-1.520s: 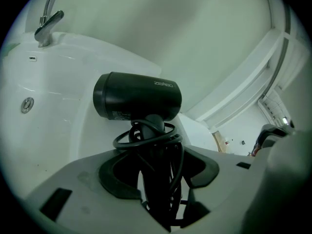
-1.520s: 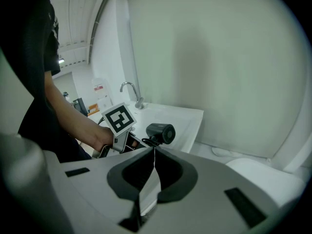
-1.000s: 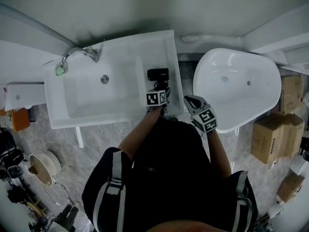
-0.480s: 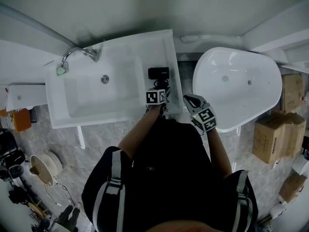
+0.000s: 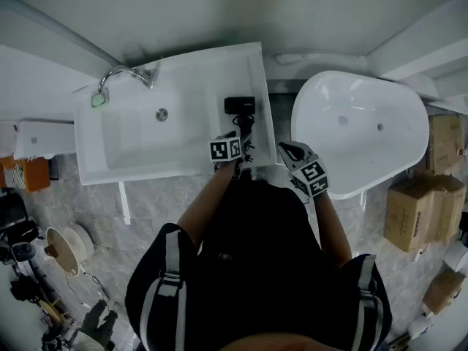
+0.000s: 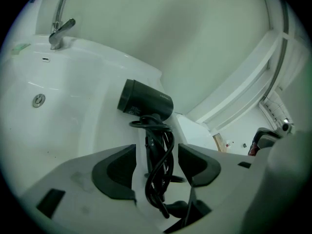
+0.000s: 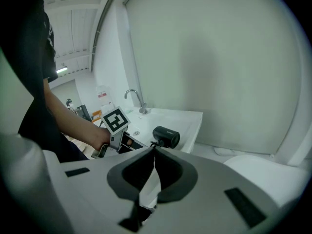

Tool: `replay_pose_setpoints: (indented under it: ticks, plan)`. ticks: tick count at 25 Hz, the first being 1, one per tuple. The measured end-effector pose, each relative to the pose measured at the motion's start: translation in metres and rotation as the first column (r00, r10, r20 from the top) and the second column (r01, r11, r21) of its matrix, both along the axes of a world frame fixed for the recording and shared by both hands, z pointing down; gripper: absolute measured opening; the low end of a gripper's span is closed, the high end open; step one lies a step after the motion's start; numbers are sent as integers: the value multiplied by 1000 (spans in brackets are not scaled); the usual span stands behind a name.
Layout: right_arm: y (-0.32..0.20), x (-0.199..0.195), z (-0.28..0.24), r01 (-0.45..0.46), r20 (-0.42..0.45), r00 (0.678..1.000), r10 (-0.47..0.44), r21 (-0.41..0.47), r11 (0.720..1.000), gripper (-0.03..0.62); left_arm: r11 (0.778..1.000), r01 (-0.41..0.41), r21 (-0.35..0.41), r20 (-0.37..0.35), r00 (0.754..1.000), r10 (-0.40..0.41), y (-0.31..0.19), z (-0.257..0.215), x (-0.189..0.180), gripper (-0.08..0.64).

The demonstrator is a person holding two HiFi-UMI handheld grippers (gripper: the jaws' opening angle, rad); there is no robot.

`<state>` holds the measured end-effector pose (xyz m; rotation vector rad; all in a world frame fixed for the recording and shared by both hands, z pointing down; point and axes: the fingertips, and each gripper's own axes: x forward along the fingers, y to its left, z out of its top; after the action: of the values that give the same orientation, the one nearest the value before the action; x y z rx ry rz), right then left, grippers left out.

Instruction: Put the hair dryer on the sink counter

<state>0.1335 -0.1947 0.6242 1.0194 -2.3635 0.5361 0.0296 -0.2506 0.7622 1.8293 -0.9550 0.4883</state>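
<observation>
Hair dryer [image 6: 146,103]: matt black plastic body; its cord [image 6: 156,174] is smooth black with a slight sheen. Desk [image 5: 250,68] and sink basin [image 5: 131,141]: glossy white, smooth, one moulded piece. Faucet [image 5: 146,77]: polished bright metal. Left tongs [image 6: 157,149]: matt pale grey plastic shell, dull black pads [image 6: 114,172]. Bathtub [image 5: 365,134]: glossy white. Floor [image 5: 82,209]: smooth grey marbled tiles. Boxes [image 5: 409,210]: plain brown cardboard

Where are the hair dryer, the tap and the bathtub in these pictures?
hair dryer [image 5: 239,105]: head view, on its black barrel.
tap [image 5: 123,72]: head view, on the curved metal spout.
bathtub [image 5: 365,141]: head view, on the bare white inside.
</observation>
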Motion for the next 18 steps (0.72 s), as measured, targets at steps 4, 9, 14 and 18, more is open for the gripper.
replay_pose_setpoints:
  ticks: [4,9,14,18]
  plan:
    - [13,0,-5,29,7,1000,-29,9,1000,60,997,44,63,15,999,-45,13,-14,-23,249]
    - [31,0,-8,64,13,998,-64,16,998,60,976,111,189,-1,994,-113,31,-38,-46,232]
    - [48,1,-10,96,12,995,-96,24,995,60,942,207,262,-105,977,-186,52,-71,-58,80]
    - [59,0,-10,115,10,993,-116,30,993,60,926,172,336,-150,980,-128,70,-97,-59,18]
